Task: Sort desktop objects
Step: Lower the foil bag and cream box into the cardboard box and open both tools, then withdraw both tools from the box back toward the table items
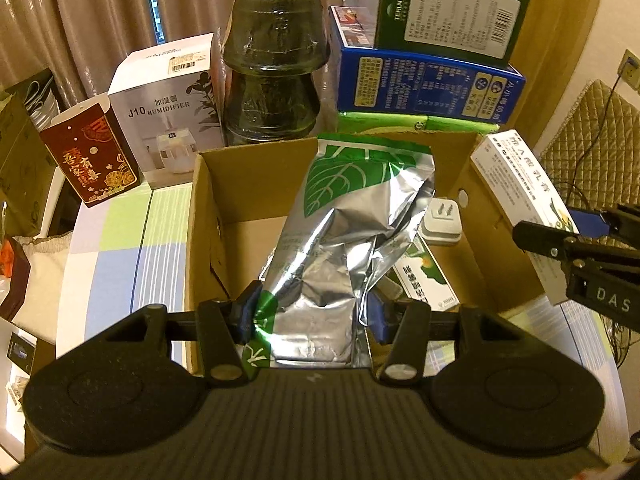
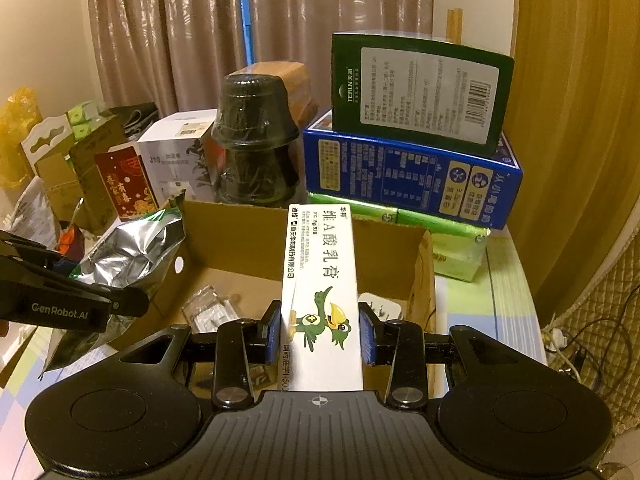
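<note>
My left gripper [image 1: 310, 314] is shut on a crumpled silver and green foil bag [image 1: 352, 216] and holds it over the open cardboard box [image 1: 208, 200]. My right gripper [image 2: 320, 334] is shut on a long white ointment carton with a green bird [image 2: 320, 280], held over the same box [image 2: 420, 256]. The carton also shows at the right in the left wrist view [image 1: 516, 184]. The foil bag also shows at the left in the right wrist view [image 2: 132, 248]. Inside the box lie a white plug adapter [image 1: 442, 224], a green and white carton [image 1: 424, 280] and a small clear packet [image 2: 208, 312].
Behind the box stand a stack of dark bowls [image 1: 272, 64], a white humidifier box [image 1: 168, 108], a dark red box [image 1: 92, 152] and stacked blue [image 1: 424, 84] and green boxes [image 1: 452, 8]. A checked cloth [image 1: 120, 248] covers the table. Cables [image 2: 580, 344] hang at right.
</note>
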Action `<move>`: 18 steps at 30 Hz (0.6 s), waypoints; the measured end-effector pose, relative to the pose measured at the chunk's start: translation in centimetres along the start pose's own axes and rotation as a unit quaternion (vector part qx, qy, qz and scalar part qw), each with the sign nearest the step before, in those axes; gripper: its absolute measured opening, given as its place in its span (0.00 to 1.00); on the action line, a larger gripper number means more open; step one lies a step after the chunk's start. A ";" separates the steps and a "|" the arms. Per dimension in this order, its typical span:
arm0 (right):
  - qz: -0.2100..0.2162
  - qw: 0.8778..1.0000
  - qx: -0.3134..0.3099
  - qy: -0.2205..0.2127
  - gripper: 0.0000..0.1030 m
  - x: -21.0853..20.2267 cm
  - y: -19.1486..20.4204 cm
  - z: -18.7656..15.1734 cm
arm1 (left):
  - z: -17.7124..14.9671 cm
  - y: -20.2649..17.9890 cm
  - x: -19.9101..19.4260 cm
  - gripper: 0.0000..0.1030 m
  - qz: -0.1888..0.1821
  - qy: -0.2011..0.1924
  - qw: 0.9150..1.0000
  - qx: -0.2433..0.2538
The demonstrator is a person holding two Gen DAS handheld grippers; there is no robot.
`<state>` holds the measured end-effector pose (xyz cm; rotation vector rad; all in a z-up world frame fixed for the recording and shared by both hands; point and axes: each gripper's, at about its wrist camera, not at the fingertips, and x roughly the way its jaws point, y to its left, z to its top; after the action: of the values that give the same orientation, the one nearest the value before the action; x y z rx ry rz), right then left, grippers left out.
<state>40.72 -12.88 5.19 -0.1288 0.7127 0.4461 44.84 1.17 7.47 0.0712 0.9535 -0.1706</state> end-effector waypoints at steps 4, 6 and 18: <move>-0.005 1.000 0.001 -0.002 0.34 0.8 -0.2 0.4 | 0.6 0.2 0.8 0.47 0.000 -0.002 1.000 -0.005; -0.007 1.000 0.002 -0.003 0.34 1.2 -0.2 0.5 | 1.0 0.3 1.3 0.47 -0.003 -0.007 1.000 -0.008; 0.014 0.998 0.053 -0.014 0.65 3.5 -1.6 0.5 | 1.2 1.8 0.5 0.55 -0.019 -0.043 0.998 -0.034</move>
<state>44.13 -12.97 3.21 -0.0129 0.7101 0.4361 46.39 2.72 7.71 -0.0178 0.8744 -0.1753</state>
